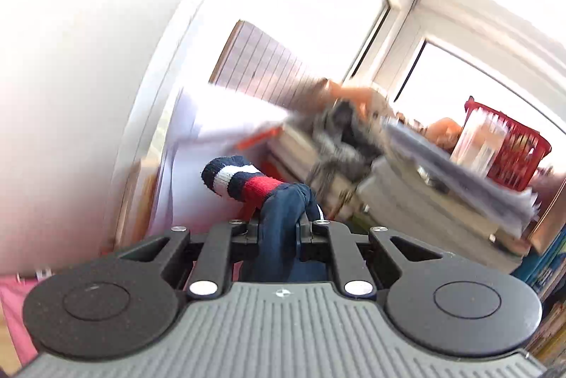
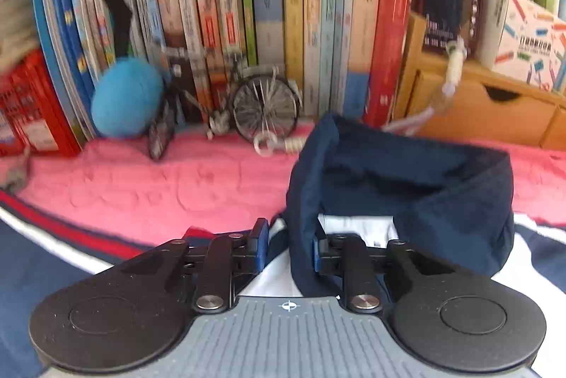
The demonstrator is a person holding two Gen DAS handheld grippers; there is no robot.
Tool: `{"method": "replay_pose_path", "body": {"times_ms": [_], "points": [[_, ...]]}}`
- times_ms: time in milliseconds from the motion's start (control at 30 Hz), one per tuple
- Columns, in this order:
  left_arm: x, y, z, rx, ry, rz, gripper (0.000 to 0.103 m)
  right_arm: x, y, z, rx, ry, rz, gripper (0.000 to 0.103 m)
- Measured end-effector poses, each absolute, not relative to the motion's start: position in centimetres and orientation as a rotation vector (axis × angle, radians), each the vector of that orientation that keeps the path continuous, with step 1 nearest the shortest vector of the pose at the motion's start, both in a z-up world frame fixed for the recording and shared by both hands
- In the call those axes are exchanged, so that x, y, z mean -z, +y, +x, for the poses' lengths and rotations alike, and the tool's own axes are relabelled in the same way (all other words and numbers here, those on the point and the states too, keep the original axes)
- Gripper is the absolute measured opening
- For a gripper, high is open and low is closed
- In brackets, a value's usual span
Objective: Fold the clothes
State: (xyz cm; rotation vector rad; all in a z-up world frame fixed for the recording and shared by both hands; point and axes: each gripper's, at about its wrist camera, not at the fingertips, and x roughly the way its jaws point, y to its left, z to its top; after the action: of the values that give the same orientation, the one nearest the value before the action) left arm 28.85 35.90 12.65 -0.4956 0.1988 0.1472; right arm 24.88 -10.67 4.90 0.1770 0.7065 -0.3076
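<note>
Left gripper: my left gripper (image 1: 279, 229) is pinched on a navy sleeve (image 1: 283, 211), the cloth bunched between the pads at lower centre of the left wrist view.
Sleeve cuff: the striped cuff (image 1: 235, 178), navy, white and red, sticks out past the fingers toward the centre left, lifted off any surface.
Right gripper: my right gripper (image 2: 288, 252) is clamped on the navy hood edge (image 2: 304, 201) at lower centre of the right wrist view.
Garment: the hood (image 2: 424, 187) stands open right of centre; white lining (image 2: 353, 225) shows beneath it.
Surface: a pink cloth (image 2: 159, 187) lies across the middle of the frame.
Background: a row of books (image 2: 269, 6) fills the top, with a blue ball (image 2: 125, 96) and a model bicycle (image 2: 261, 105) at centre left.
Left view background: blurred; a red basket (image 1: 513, 144) at right.
</note>
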Motion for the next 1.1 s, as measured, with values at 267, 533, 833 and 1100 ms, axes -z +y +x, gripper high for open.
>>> {"method": "replay_pose_path", "body": {"times_ms": [267,533,833,1100], "points": [[-9.4,36.0,31.7,-0.360,0.357,-0.245,0.015,-5.9,-10.3,27.2,0.190,0.670,0.177,0.014],[-2.4,34.9,32.2,-0.438,0.595,-0.140,0.054,-4.0,-10.2,26.3,0.064,0.719,0.200,0.067],[-6.5,30.6,22.8,-0.161,0.275,-0.194,0.065,-6.2,-14.2,17.2,-0.216,0.630,0.407,0.101],[-8.6,15.8,15.4,0.568,0.414,-0.050,0.065,-5.3,-17.6,7.1,-0.167,0.598,0.181,0.087]]}}
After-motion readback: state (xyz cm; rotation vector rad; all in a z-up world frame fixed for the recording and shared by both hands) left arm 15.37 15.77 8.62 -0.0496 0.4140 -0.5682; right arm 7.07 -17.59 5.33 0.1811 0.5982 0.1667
